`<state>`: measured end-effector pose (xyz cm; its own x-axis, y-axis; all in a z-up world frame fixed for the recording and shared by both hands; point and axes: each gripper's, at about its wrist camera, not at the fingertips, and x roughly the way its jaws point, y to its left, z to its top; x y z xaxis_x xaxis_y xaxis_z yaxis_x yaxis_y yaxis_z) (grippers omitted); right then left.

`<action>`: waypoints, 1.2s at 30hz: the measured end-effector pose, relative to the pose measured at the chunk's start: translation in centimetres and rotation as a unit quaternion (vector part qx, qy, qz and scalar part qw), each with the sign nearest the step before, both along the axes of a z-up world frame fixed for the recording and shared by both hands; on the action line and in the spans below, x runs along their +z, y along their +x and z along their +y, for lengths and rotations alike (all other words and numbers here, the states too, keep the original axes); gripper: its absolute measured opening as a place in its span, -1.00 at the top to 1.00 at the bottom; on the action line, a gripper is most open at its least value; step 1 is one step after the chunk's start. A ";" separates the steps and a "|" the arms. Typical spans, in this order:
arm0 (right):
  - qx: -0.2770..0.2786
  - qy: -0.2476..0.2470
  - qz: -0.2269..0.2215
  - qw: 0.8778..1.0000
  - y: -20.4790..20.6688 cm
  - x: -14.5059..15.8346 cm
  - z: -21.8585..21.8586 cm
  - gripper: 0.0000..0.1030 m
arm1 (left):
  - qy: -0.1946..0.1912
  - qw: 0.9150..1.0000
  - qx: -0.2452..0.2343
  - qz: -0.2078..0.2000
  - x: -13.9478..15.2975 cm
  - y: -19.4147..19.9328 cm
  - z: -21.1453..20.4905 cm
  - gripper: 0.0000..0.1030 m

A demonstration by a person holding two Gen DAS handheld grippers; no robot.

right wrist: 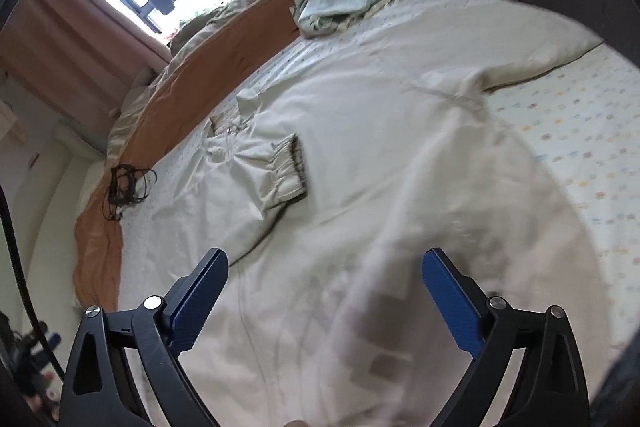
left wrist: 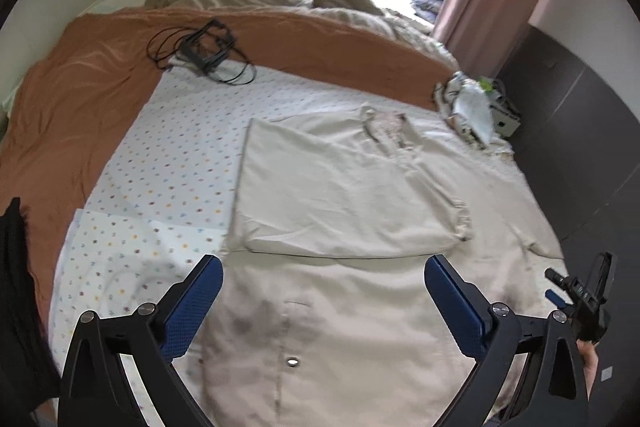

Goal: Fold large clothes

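Bedroom, dotted white bedsheet [left wrist: 168, 147], orange blanket [left wrist: 80, 75] far side. Large cream button-front jacket [left wrist: 340, 187] spread flat on sheet, long axis near-to-far, one sleeve folded across chest. Left gripper [left wrist: 322, 291] jaws wide apart, empty, directly over near hem. Right gripper [right wrist: 324, 287] likewise agape, empty, above jacket body.

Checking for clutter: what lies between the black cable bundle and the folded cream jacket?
Only bare dotted sheet separates cables from jacket, in the left wrist view.
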<state>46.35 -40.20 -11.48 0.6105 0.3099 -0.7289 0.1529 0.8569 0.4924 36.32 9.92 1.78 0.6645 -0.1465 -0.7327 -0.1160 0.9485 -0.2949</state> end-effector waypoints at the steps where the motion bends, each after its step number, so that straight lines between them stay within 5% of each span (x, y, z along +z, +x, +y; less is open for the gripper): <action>1: -0.003 -0.003 -0.002 1.000 -0.5 0.4 -0.3 -0.98 | -0.004 1.000 -0.001 -0.004 0.3 -0.3 -0.4 -0.97; 7: -0.035 -0.005 -0.027 0.999 -5.2 3.0 -4.1 -1.00 | -0.032 0.999 -0.025 -0.031 2.4 -2.4 -4.1 -0.98; 18: -0.085 -0.079 -0.087 0.989 -13.3 7.3 -10.4 -1.00 | -0.039 0.994 -0.087 -0.056 4.3 -5.2 -12.7 -0.98; 36: -0.157 0.038 -0.079 0.984 -19.3 4.9 -23.0 -1.00 | -0.040 0.981 -0.173 -0.075 6.1 -5.1 -25.7 -0.98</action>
<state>27.03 -63.19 -6.63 0.7881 0.1368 -0.6001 0.3218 0.7395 0.5913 31.21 -15.78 7.90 0.6646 -0.4361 -0.6068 0.2604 0.8963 -0.3589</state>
